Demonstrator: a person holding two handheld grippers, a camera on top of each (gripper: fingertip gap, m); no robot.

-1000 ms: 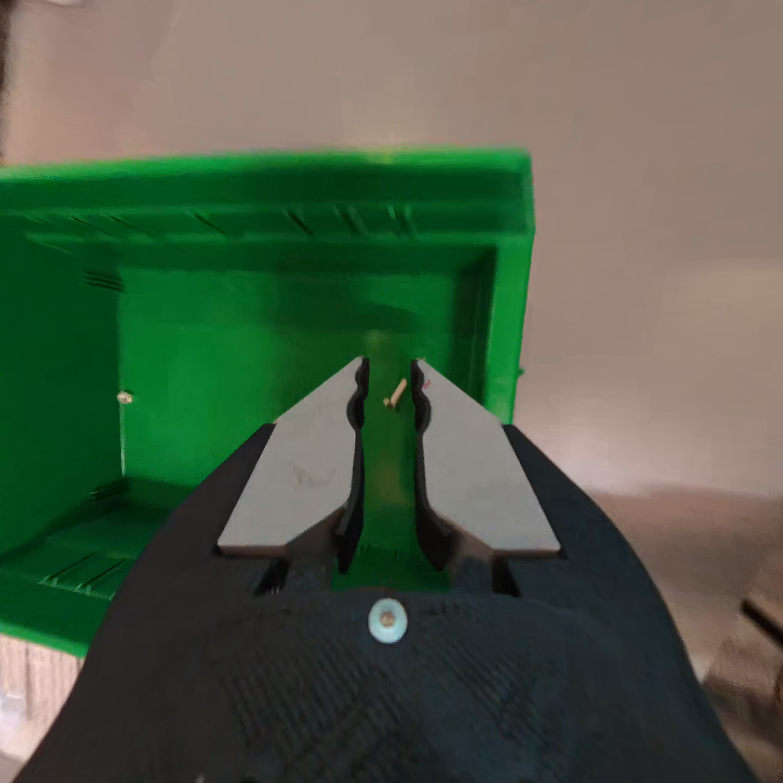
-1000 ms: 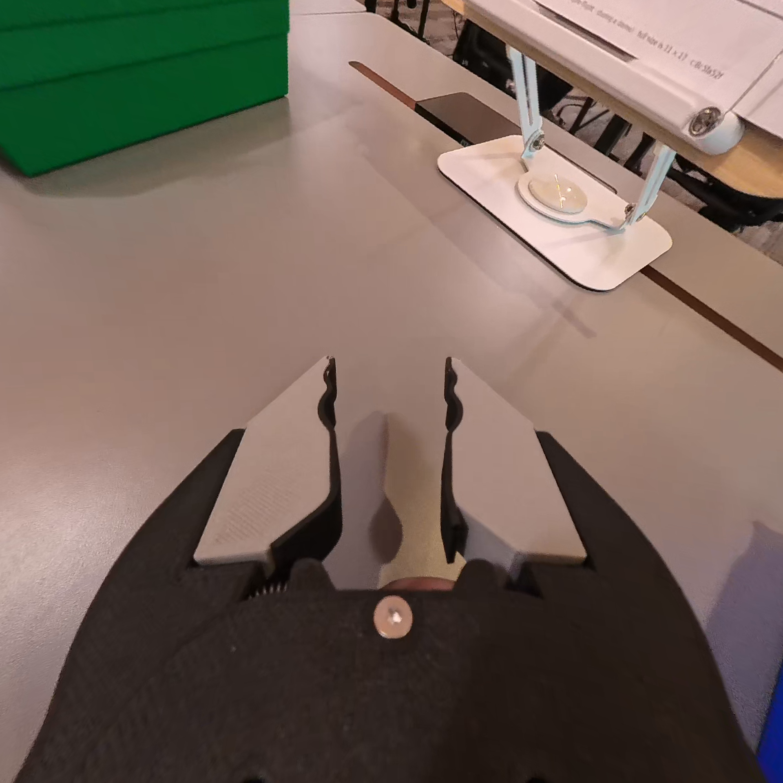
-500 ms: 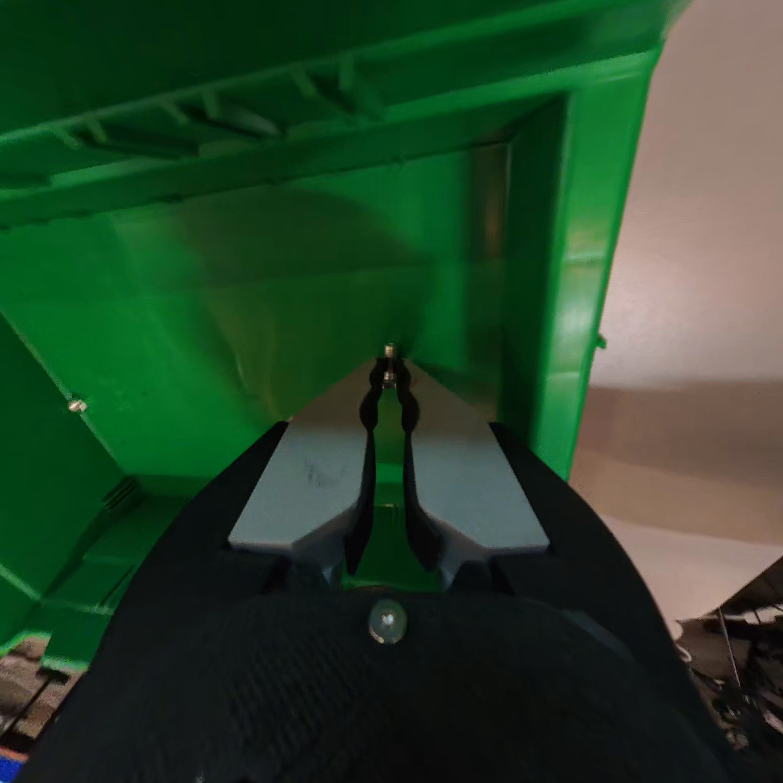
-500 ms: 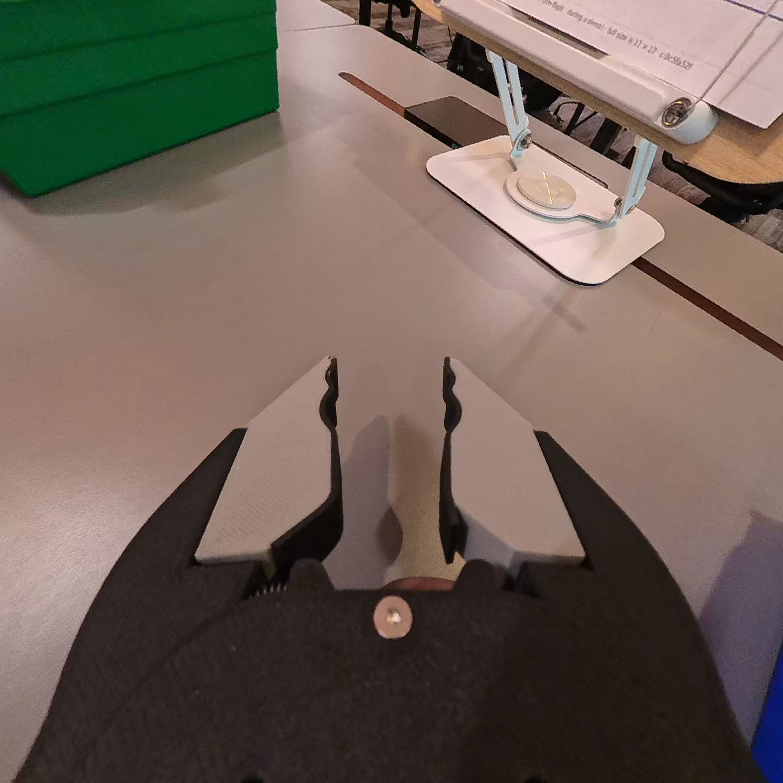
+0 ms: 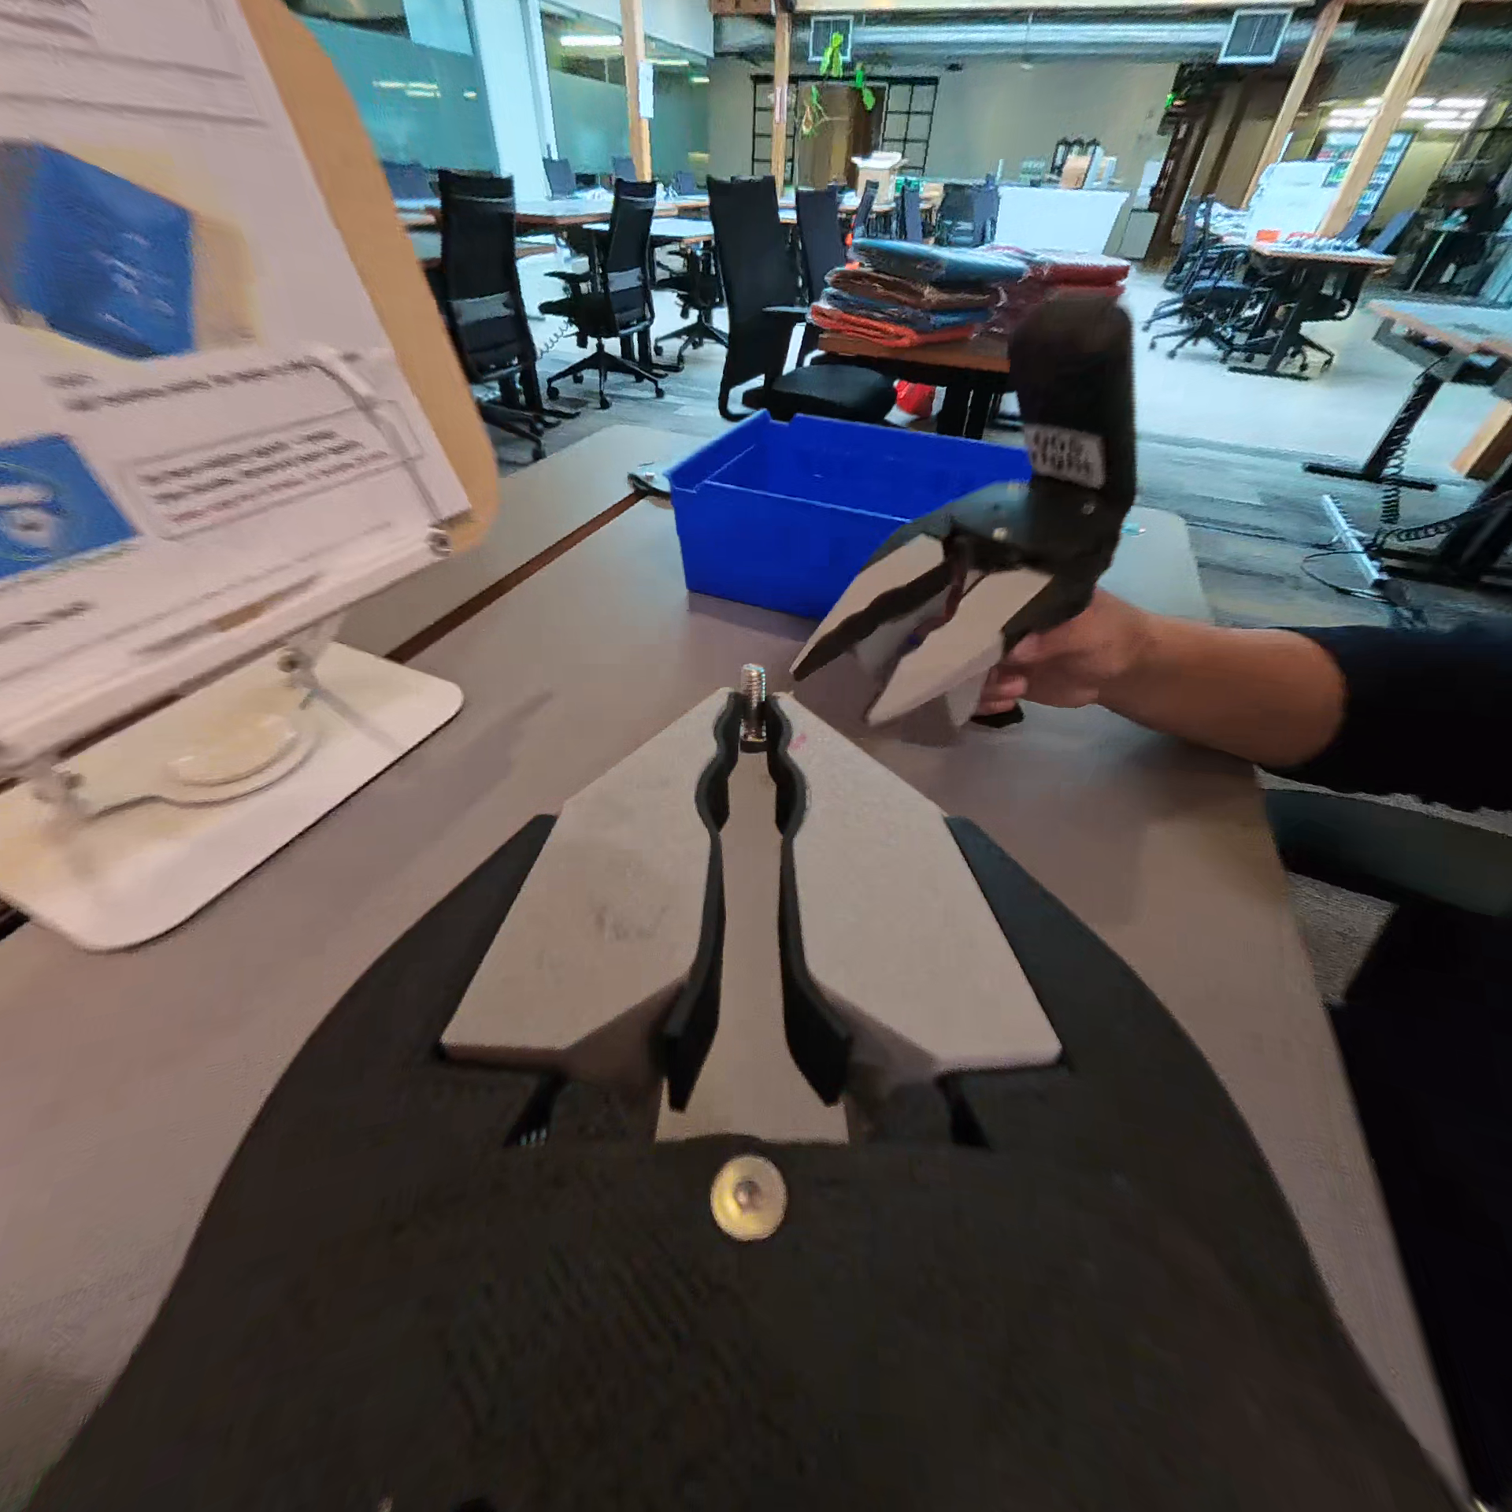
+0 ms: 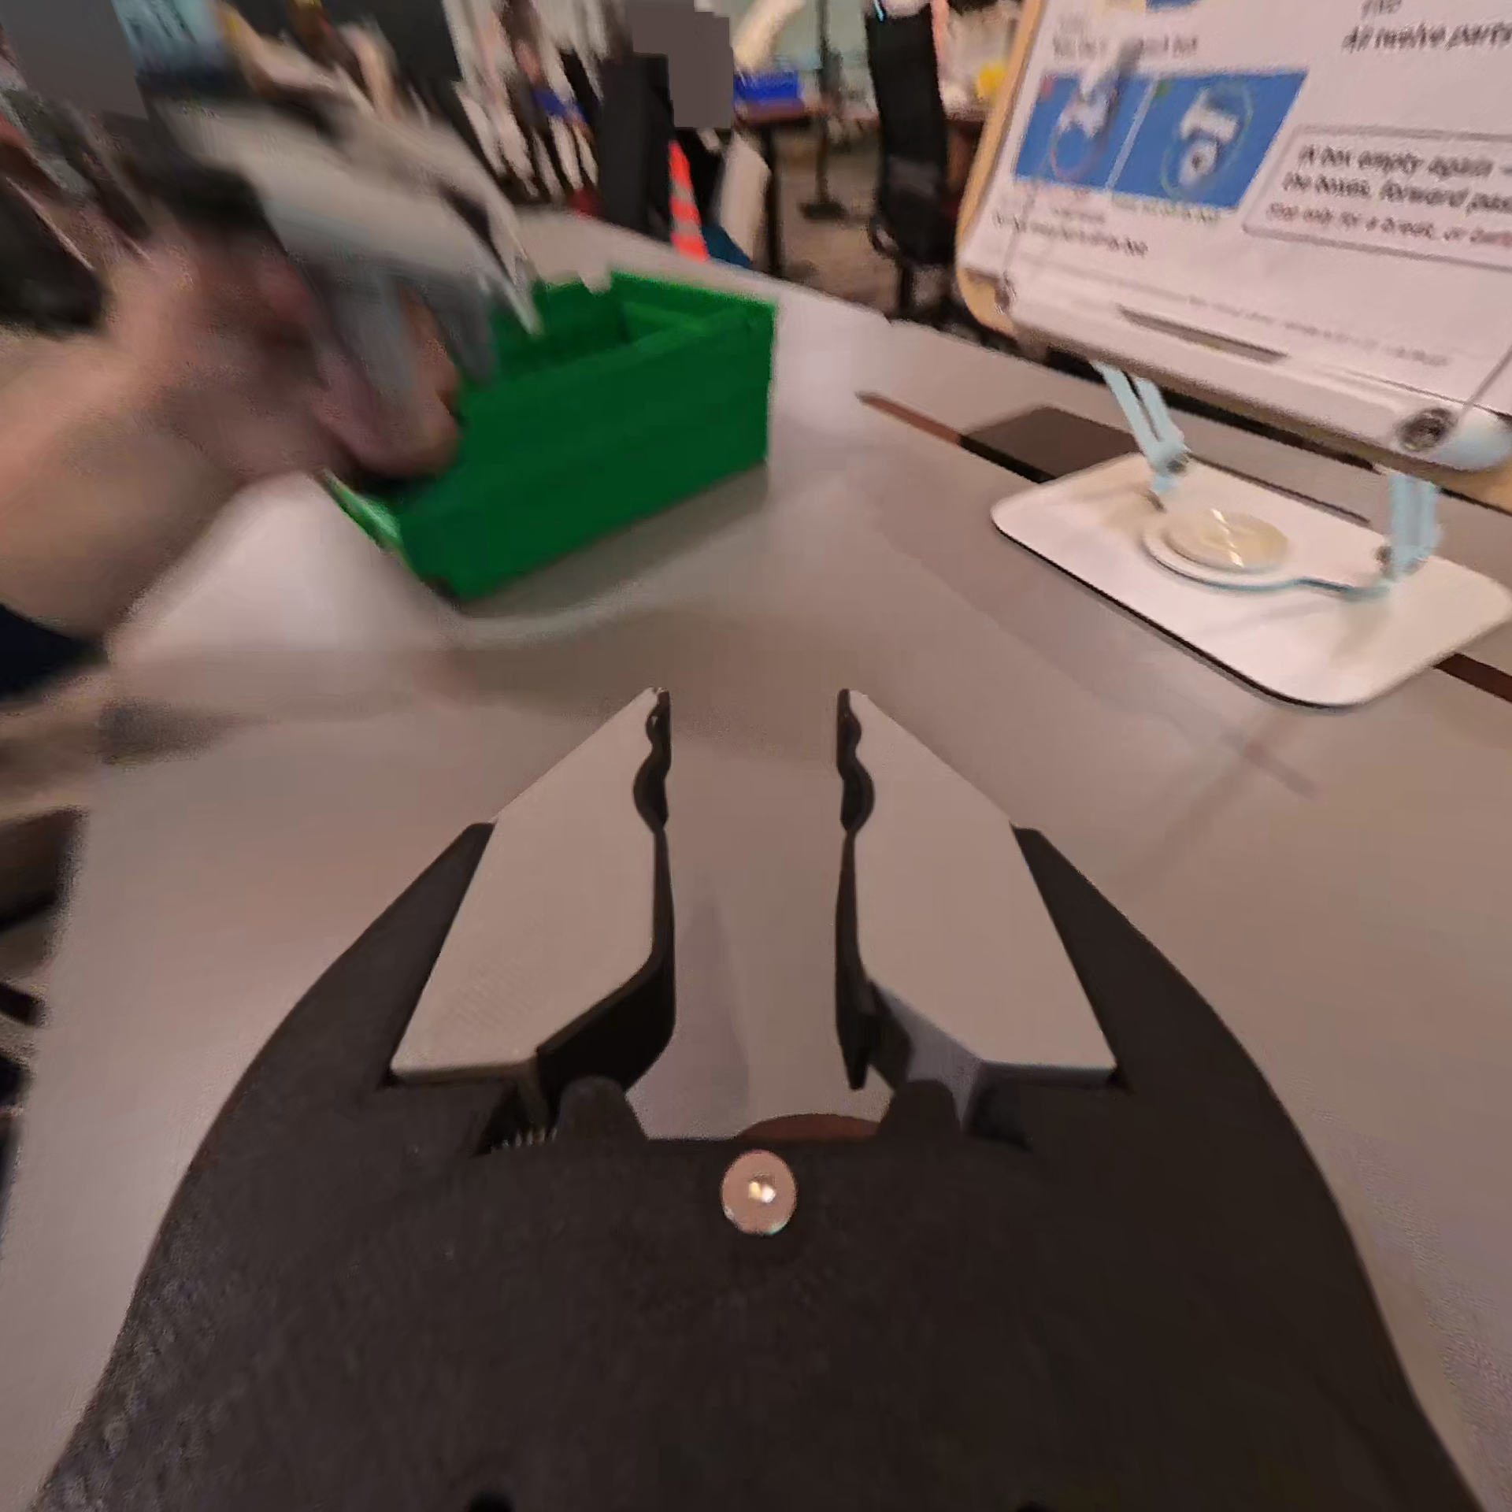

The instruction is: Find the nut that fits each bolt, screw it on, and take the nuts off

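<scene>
My left gripper (image 5: 753, 720) is shut on a small silver bolt (image 5: 753, 705), held at the fingertips with the threaded end pointing up, above the grey table (image 5: 622, 622). In the right wrist view the left gripper (image 6: 524, 311) shows blurred at upper left, in front of the green bin (image 6: 622, 409). My right gripper (image 6: 753, 704) is open and empty, low over the table (image 6: 982, 777). It also shows in the left wrist view (image 5: 834, 679), open, held by a hand just right of the bolt. No nut is visible.
A blue bin (image 5: 818, 507) stands at the far table edge behind the bolt. A white document stand (image 5: 204, 736) with printed sheets is at the left; it also shows in the right wrist view (image 6: 1252, 589) at the right. Chairs and tables fill the room beyond.
My left gripper closed on the bolt inside the green bin, lifted it out and swung toward the right gripper. The right gripper tilted up slightly and stayed open.
</scene>
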